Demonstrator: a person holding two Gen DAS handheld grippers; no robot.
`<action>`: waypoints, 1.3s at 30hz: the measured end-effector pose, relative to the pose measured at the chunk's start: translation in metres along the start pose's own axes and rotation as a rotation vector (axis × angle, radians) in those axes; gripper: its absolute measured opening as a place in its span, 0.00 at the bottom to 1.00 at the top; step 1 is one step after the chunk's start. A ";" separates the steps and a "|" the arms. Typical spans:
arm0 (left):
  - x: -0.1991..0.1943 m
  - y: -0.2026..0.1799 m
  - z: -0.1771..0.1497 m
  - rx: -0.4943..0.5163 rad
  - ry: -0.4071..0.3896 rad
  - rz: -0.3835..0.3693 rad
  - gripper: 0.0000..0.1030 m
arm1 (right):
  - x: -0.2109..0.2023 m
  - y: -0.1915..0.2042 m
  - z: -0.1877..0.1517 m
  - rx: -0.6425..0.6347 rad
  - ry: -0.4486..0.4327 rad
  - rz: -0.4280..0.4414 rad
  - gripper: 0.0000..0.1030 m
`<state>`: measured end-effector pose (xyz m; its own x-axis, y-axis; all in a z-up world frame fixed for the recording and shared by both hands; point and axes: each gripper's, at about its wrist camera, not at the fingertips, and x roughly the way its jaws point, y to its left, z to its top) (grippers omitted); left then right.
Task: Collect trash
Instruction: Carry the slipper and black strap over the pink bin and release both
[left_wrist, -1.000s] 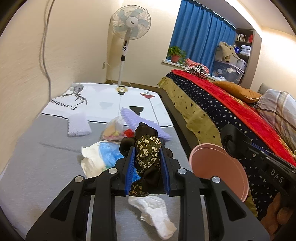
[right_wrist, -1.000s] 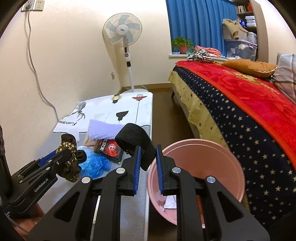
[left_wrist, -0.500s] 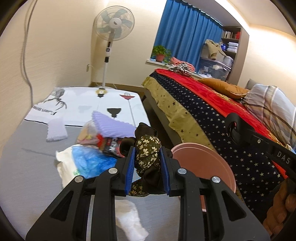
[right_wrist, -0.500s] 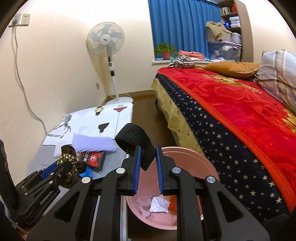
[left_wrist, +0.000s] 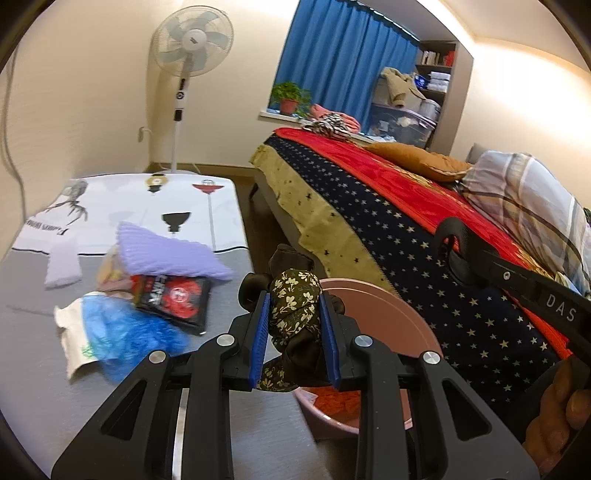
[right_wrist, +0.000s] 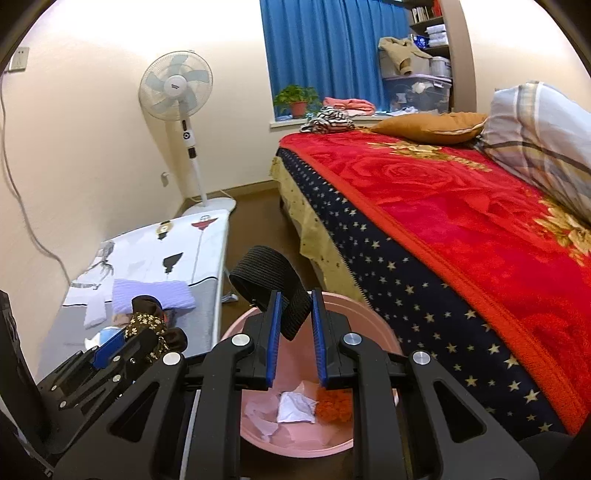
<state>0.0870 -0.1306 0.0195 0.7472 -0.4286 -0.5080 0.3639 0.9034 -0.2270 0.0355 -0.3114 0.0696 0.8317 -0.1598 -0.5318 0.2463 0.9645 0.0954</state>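
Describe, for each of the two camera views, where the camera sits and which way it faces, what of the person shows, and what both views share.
Left wrist: on the left gripper, looking along its jaws, shut on a floral scrunchie, toward the fan; a hand shows lower right.
Right wrist: on the right gripper, its jaws shut on a black elastic band, above the pink basin; no body part shows.
Shared: the basin, fan, bed, scrunchie.

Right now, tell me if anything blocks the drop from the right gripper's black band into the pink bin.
Nothing visible does. The right gripper holds the black band above the open pink bin, which holds only paper scraps and something orange.
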 end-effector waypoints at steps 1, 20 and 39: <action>0.002 -0.003 0.000 0.005 0.001 -0.005 0.25 | 0.000 -0.001 0.000 -0.006 -0.003 -0.010 0.16; 0.044 -0.026 -0.005 0.044 0.054 -0.057 0.25 | 0.025 -0.020 -0.003 0.038 0.029 -0.113 0.16; 0.068 -0.032 -0.010 0.034 0.104 -0.083 0.43 | 0.039 -0.025 -0.003 0.054 0.043 -0.151 0.27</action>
<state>0.1208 -0.1890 -0.0159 0.6525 -0.4960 -0.5729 0.4419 0.8632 -0.2441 0.0602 -0.3415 0.0433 0.7612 -0.2922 -0.5790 0.3945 0.9172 0.0558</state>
